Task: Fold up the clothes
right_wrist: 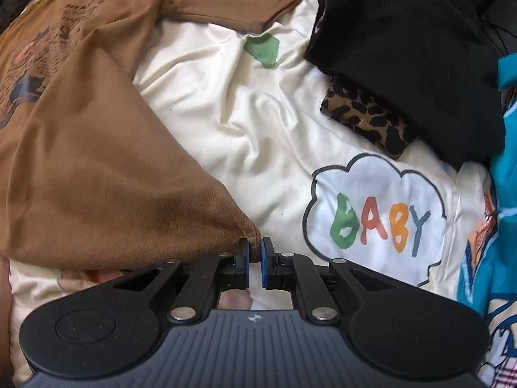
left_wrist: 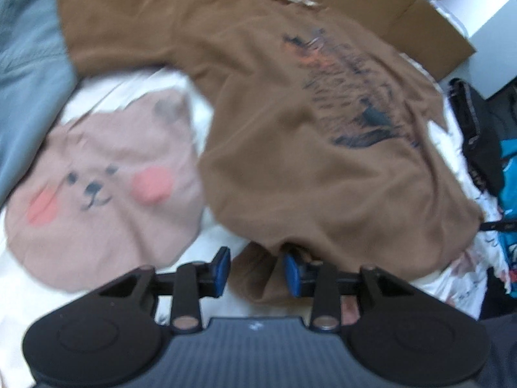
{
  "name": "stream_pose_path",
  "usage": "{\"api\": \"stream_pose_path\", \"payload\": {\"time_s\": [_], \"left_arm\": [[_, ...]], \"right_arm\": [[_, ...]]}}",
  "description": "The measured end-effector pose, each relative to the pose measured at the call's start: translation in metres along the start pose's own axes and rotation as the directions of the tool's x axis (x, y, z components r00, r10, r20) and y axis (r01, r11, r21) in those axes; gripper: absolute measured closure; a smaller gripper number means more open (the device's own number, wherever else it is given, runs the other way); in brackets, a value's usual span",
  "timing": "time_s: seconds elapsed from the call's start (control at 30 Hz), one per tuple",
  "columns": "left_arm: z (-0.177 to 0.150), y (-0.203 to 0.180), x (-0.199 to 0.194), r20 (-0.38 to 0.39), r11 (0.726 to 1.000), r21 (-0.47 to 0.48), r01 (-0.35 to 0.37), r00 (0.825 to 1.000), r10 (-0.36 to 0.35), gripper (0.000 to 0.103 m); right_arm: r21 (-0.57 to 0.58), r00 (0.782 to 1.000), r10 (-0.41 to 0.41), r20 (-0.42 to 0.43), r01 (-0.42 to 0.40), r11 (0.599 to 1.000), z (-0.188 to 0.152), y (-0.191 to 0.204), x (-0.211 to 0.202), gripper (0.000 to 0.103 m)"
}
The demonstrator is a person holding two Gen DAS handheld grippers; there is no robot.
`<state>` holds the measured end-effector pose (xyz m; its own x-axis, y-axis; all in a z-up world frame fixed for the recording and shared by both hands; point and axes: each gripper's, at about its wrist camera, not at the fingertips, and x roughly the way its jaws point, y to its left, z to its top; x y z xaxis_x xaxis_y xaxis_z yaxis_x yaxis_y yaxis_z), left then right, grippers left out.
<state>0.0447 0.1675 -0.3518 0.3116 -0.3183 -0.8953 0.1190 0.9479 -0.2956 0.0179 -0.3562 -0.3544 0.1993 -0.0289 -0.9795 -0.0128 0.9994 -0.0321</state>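
Observation:
A brown T-shirt (left_wrist: 290, 123) with a dark print lies spread on the cream bedsheet (left_wrist: 106, 93). In the left wrist view its near hem sits right at my left gripper (left_wrist: 257, 270), whose blue pads stand apart; a fold of brown cloth lies loose in the gap without being pinched. In the right wrist view the brown T-shirt (right_wrist: 97, 168) fills the left side and one corner is pulled to a point. My right gripper (right_wrist: 254, 252) is shut on that corner.
A blue-grey garment (left_wrist: 29, 64) lies at the far left, a pink bear print (left_wrist: 97, 187) on the sheet. A black garment (right_wrist: 410, 55) and a leopard-print piece (right_wrist: 365, 116) lie at the right, teal cloth (right_wrist: 504, 168) beyond. Cardboard (left_wrist: 387, 9) sits at the back.

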Motion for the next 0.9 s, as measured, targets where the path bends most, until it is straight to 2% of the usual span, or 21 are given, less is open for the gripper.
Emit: {"api": "stream_pose_path", "payload": {"time_s": [0.07, 0.17, 0.2, 0.3, 0.4, 0.57, 0.7, 0.83, 0.9], "left_arm": [[0.005, -0.007, -0.001, 0.016, 1.0, 0.024, 0.012, 1.0, -0.012, 0.059], [0.008, -0.016, -0.005, 0.037, 0.999, 0.046, 0.029, 0.999, -0.031, 0.037], [0.008, -0.019, -0.006, 0.043, 0.998, 0.049, 0.037, 0.998, -0.039, 0.034], [0.003, -0.027, -0.003, 0.02, 0.995, 0.095, 0.034, 0.999, -0.036, 0.034], [-0.004, -0.031, 0.001, -0.015, 0.993, 0.098, 0.061, 0.998, -0.06, 0.034], [-0.016, -0.029, -0.005, -0.042, 0.99, 0.133, 0.047, 0.998, -0.042, 0.035], [-0.017, -0.014, -0.011, -0.048, 0.982, 0.186, -0.017, 0.998, 0.027, 0.043], [-0.015, 0.002, -0.01, -0.054, 0.98, 0.2, -0.018, 0.998, 0.029, 0.047], [-0.015, 0.003, -0.01, -0.054, 0.969, 0.247, -0.021, 0.998, 0.035, 0.058]], "right_arm": [[0.0, 1.0, 0.004, -0.008, -0.004, 1.0, -0.004, -0.001, 0.003, 0.098], [0.012, 1.0, 0.013, -0.015, -0.013, 1.0, -0.009, -0.004, 0.006, 0.098], [0.013, 1.0, 0.014, -0.015, -0.014, 1.0, -0.01, -0.004, 0.007, 0.098], [0.006, 1.0, 0.014, -0.015, -0.014, 1.0, -0.01, -0.002, 0.01, 0.098], [-0.003, 1.0, 0.012, -0.014, -0.012, 1.0, -0.008, -0.001, 0.012, 0.098], [-0.003, 1.0, 0.012, -0.008, -0.012, 1.0, -0.008, 0.0, 0.012, 0.098], [-0.009, 1.0, 0.011, -0.007, -0.011, 1.0, -0.009, 0.002, 0.012, 0.098], [-0.02, 1.0, 0.008, -0.009, -0.008, 1.0, -0.01, 0.002, 0.013, 0.098], [-0.025, 1.0, 0.007, -0.009, -0.007, 1.0, -0.01, 0.003, 0.012, 0.098]]}}
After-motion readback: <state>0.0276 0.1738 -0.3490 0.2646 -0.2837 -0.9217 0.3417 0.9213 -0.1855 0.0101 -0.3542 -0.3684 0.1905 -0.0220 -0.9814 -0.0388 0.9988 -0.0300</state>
